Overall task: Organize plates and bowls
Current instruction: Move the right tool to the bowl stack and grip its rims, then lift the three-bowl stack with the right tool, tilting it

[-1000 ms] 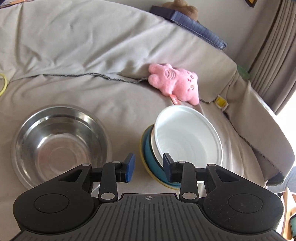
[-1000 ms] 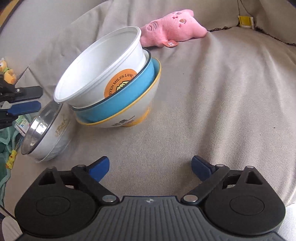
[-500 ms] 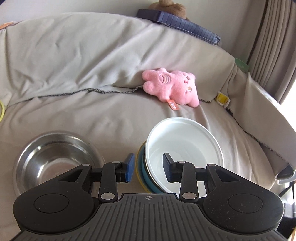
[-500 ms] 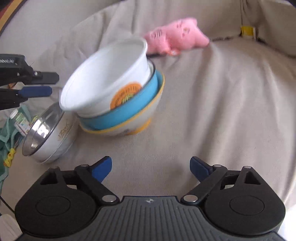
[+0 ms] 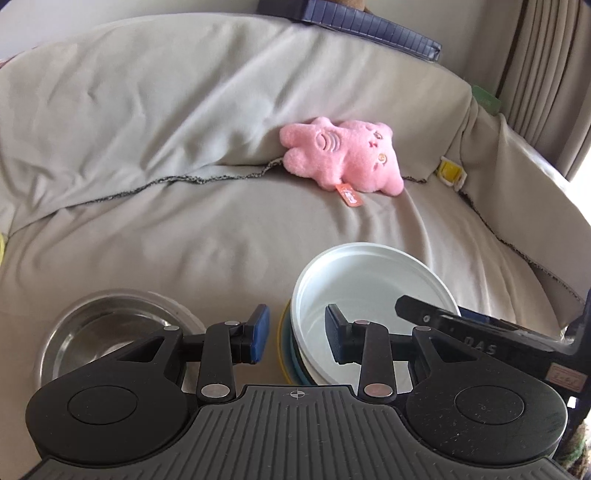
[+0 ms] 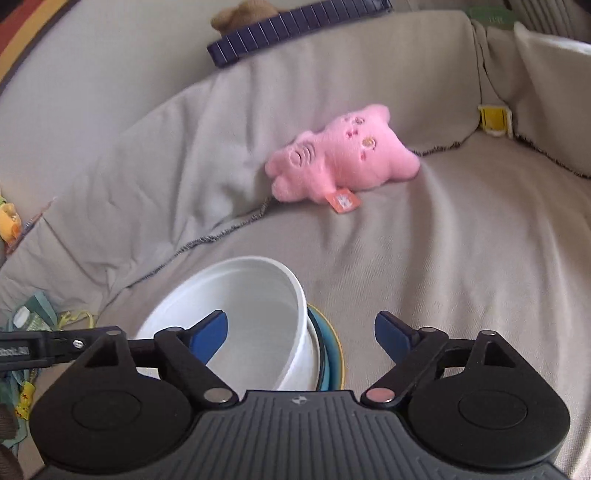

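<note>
A white plastic bowl [image 5: 373, 280] sits tilted inside a blue bowl [image 6: 330, 341], which is nested in a yellow-rimmed bowl on the sofa seat. To the left of the stack lies a steel bowl [image 5: 107, 332]. My left gripper [image 5: 295, 334] hovers over the stack's left rim, its jaws partly apart and holding nothing. My right gripper [image 6: 301, 326] is above the white bowl's [image 6: 236, 295] right rim. Its jaws are closing and the rim shows between them, with no pad touching it. Each gripper shows at the edge of the other's view.
A pink plush toy [image 5: 343, 158] lies at the fold behind the bowls. A grey cover drapes the sofa [image 5: 184, 110], with a dark blue pad [image 5: 351, 29] on its back. A yellow clip [image 5: 448, 171] sits at the right, and small items [image 6: 33, 321] lie past the left edge.
Both grippers have risen and pulled back, so the bowls sit lower in each view. The right gripper moved from beside the stack to over it, and its jaws narrowed.
</note>
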`<state>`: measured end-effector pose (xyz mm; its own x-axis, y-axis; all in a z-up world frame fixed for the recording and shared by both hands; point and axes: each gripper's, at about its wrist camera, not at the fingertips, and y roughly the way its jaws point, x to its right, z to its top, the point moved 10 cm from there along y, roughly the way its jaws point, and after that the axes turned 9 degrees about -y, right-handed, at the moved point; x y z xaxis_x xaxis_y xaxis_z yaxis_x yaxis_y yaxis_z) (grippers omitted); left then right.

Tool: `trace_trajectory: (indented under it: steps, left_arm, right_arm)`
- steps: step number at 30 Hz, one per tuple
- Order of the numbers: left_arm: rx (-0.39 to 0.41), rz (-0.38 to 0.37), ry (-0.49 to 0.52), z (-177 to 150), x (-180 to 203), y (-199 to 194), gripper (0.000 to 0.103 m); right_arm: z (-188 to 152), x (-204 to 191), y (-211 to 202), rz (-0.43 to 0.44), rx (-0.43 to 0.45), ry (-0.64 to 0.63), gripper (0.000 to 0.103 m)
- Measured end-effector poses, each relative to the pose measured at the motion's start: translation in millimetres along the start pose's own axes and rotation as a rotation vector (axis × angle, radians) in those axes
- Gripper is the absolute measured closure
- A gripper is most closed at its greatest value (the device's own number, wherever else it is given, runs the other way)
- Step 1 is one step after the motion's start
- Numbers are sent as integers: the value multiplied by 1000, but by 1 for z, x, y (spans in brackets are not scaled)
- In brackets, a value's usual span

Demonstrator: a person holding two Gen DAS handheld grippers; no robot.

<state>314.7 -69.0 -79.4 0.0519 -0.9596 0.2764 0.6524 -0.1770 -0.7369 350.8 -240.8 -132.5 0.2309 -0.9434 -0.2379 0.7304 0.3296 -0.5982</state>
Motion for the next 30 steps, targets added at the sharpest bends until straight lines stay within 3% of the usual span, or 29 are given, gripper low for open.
trace_trajectory:
  steps: [4,10,14,18,20,23,28,30]
  left_arm:
    - [-8,43,65,-1,6,7,67]
    - [-83,112,131,-7,15,30,64]
    - [-126,159,144,-11,14,45,62]
    - [-217,145,85,-20,12,59,65]
    - [-269,133,53,-27,13,64,58]
    - [-288,144,65,-29,18,66,52]
    - [-336,135,1,-22,20,70,42]
    - [-351,125,9,-21,25,74,31]
  right_arm:
    - [-37,9,23,9,-53,24,45]
    - [-55,11,34,131,-83,83,53]
    - [-56,8,36,175,-98,81,54]
    - [-56,9,35,193,-103,93,55]
    - [-56,10,35,209,-112,107,55]
    - [-57,10,37,224,-119,111,56]
    - [-60,13,38,241,-126,132,55]
    - [-61,15,39,245,-132,143,55]
